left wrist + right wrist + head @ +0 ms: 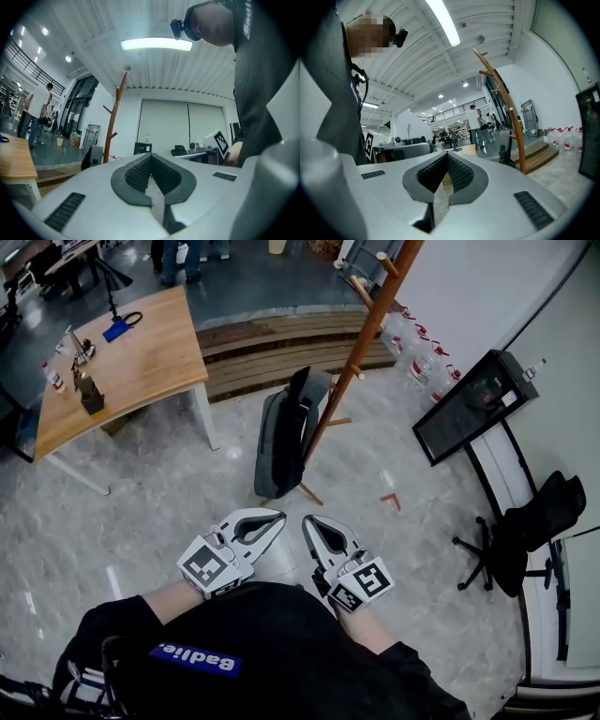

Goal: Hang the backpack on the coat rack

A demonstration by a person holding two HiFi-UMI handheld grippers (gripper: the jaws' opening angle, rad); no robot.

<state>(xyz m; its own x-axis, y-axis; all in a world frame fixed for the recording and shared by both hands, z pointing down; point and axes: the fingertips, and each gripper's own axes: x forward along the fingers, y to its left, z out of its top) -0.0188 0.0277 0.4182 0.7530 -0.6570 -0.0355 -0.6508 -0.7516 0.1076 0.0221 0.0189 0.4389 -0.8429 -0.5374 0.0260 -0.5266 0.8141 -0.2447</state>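
Note:
A dark grey backpack (284, 435) hangs upright against the slanted wooden coat rack (366, 334), its top by a peg and its bottom close to the floor. Both grippers sit well short of it, close to my body. My left gripper (277, 516) is shut with nothing between its jaws. My right gripper (307, 519) is shut and empty too. In the left gripper view the left gripper (150, 155) points level, with the rack (115, 119) and backpack (95, 155) far off at the left. In the right gripper view the right gripper (446, 154) points level, the rack (509, 123) off at the right.
A wooden table (141, 367) with small bottles stands at the left, wooden steps (272, 348) behind the rack. Water bottles (422, 357), a black screen on a stand (472, 406) and a black office chair (525, 531) are at the right. People stand far back.

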